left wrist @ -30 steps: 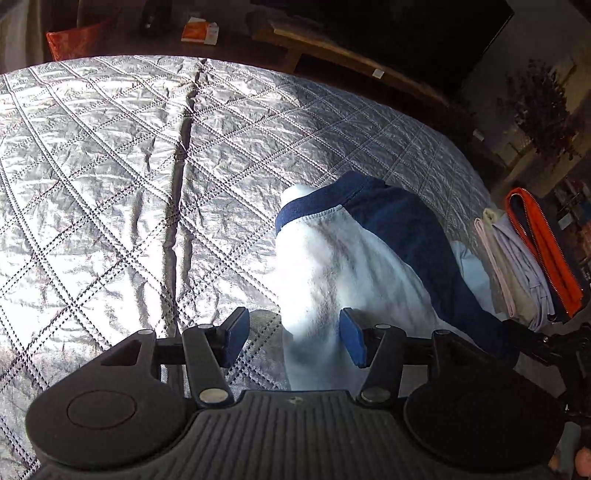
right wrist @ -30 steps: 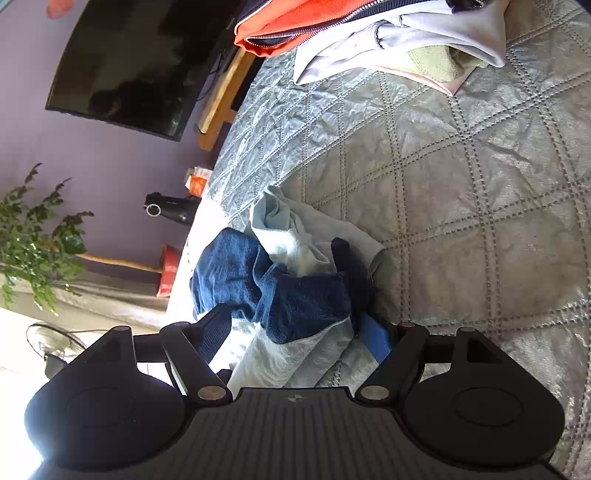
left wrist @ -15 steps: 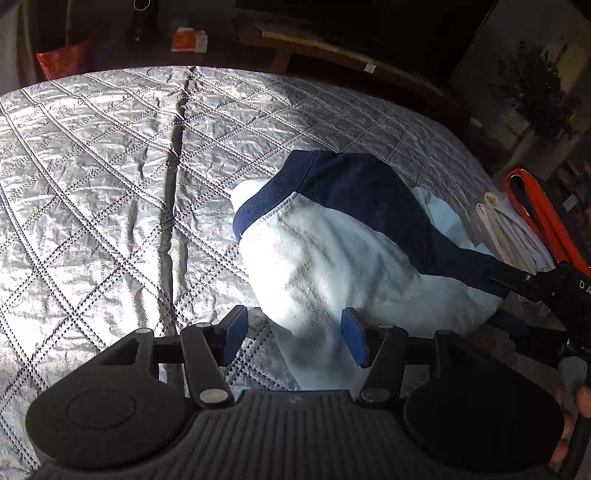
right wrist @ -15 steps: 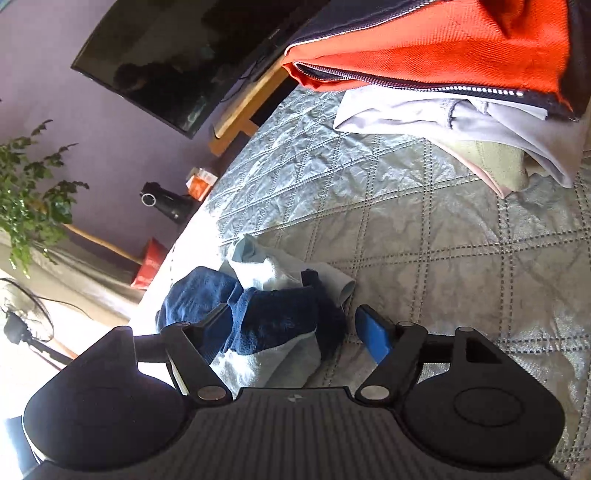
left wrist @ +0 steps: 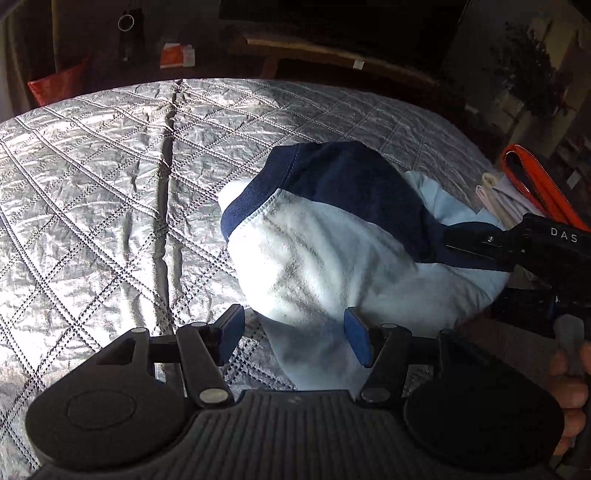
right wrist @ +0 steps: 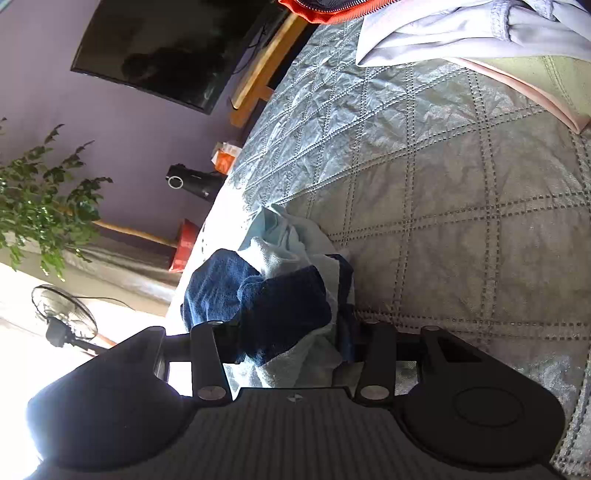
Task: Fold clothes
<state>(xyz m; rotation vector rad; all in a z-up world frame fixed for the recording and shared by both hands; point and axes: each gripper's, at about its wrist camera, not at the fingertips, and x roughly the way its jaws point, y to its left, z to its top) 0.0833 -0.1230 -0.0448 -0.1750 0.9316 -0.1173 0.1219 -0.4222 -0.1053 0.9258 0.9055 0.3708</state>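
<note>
A light blue garment (left wrist: pixel 332 258) with a navy band lies bunched on the silver quilted bedspread (left wrist: pixel 110 203). My left gripper (left wrist: pixel 295 332) hovers at its near edge. Its jaws are opening a little; fabric lies between them, and the left pad (left wrist: pixel 231 326) is off the cloth. In the right wrist view the same garment (right wrist: pixel 280 295) fills the gap of my right gripper (right wrist: pixel 284 343), whose jaws are closing and pressing on the bunched cloth. From the left wrist view the right gripper (left wrist: pixel 469 245) reaches in from the right onto the navy edge.
A pile of folded clothes (left wrist: pixel 509 195) topped by an orange jacket (right wrist: pixel 332 9) sits at the bed's right side. Past the bed stand a dark screen (right wrist: pixel 166 48), a wooden bench (right wrist: pixel 258 74), a plant (right wrist: pixel 40 203) and a fan (right wrist: pixel 62 314). A hand (left wrist: pixel 569 387) holds the right gripper.
The right gripper moved in over the garment and its jaws narrowed onto the bunched cloth. In the left wrist view the garment shifted left and spread, and the right gripper came into sight.
</note>
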